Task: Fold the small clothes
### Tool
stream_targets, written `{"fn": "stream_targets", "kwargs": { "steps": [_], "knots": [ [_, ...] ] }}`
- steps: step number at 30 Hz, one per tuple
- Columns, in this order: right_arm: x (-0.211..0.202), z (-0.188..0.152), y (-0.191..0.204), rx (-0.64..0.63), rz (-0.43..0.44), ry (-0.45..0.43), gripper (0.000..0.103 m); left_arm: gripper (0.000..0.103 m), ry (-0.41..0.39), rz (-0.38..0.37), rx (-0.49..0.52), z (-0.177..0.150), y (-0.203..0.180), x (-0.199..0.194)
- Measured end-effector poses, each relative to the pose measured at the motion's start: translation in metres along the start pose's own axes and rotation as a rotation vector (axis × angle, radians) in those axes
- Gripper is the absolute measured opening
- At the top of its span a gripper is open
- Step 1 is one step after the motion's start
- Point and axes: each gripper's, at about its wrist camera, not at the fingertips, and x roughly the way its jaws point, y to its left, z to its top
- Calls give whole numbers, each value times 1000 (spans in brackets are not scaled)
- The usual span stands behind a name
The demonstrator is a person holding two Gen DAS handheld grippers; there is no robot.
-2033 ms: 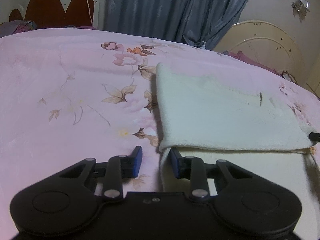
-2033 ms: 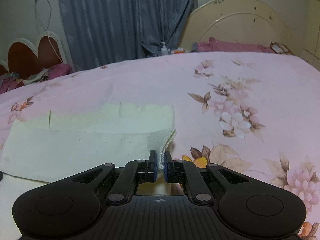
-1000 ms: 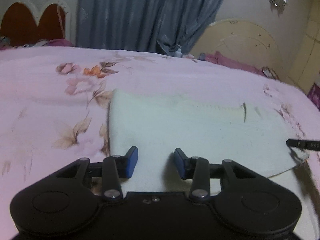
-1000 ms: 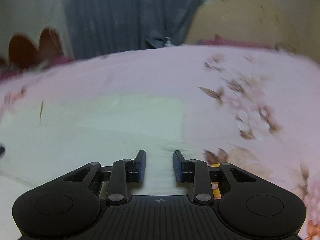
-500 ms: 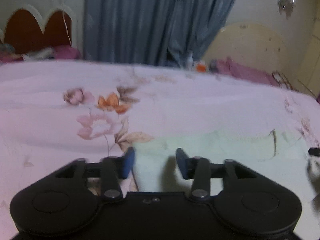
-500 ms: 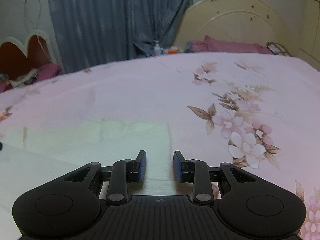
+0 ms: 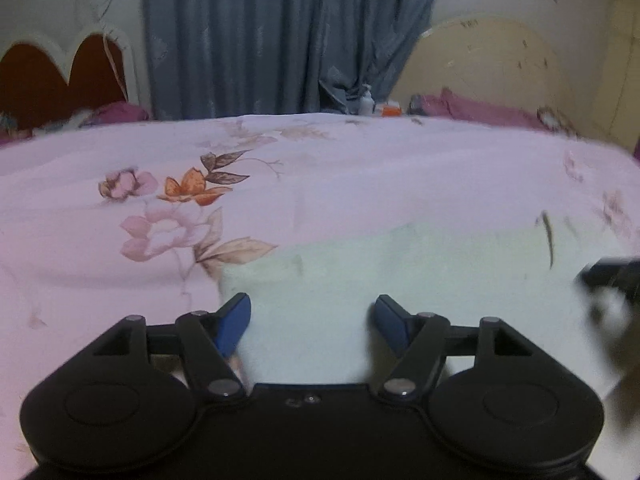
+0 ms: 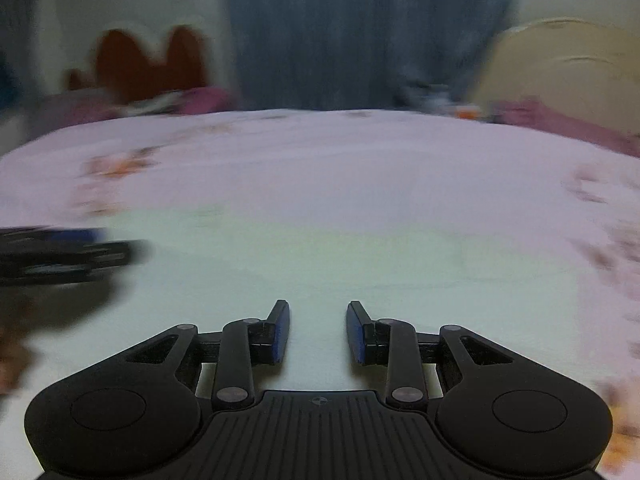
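cloth [image 7: 400,280] lay flat on the bedsheet [image 7: 360,168]; left gripper [image 7: 313,322] and right gripper [image 8: 318,330] hung spread, empty, above it.

The cloth [image 7: 400,280] lies flat on the bed [image 7: 360,168], with the left claw [image 7: 312,320] over its left edge and the right claw [image 8: 318,330] over its middle. Behind the bed hangs a curtain [image 7: 280,32], with one headboard [image 7: 60,68] to its left and another headboard [image 7: 492,60] to its right. A bottle [image 7: 366,100] stands at the curtain's foot.
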Motion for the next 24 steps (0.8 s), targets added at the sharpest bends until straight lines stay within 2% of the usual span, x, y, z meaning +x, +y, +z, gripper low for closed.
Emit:
{"fn": "stream_targets", "kwargs": {
  "steps": [1, 2, 4, 6, 7, 8, 12, 14, 16, 19, 21, 22, 24],
  "knots": [
    [-1, -3, -18, 55, -32, 8, 30, 64, -8, 30, -1, 0, -2, -8],
    [-4, -4, -30, 92, -26, 15, 30, 64, -26, 39, -9, 0, -3, -17],
    [-16, -2, -33, 77, -25, -3, 30, 65, -67, -27, -62, -5, -12, -38],
    [-33, -4, -17, 20, 34, -39, 33, 65, -97, -62, -57, -16, -33, -55],
    [-39, -7, -4, -10, 85, -38, 38, 64, -100, -75, -51, -21, -45, -59],
    [-42, -12, 6, -39, 116, -37, 51, 64, -94, -93, -39, -28, -55, -63],
    [-44, -36, 44, -159, 225, 20, 52, 64, -62, -49, 62, -48, -75, -60],
    [-45, -48, 45, -191, 208, 14, 52, 64, -56, -33, 58, -55, -63, -61],
    [-50, -53, 35, -167, 164, 5, 52, 64, -59, -24, 33, -60, -46, -65],
    [-57, -61, -2, -86, 38, -10, 52, 65, -49, -15, 12, -63, -27, -67],
    [-60, -64, -32, -12, -49, -11, 52, 71, -41, -13, -16, -64, -18, -68],
    [-61, -64, -44, 27, -62, -8, 52, 72, -32, -17, -32, -65, -15, -67],
    [-61, -59, -46, 41, -57, 1, 52, 64, -36, -19, -64, -63, -12, -72]
  ]
}}
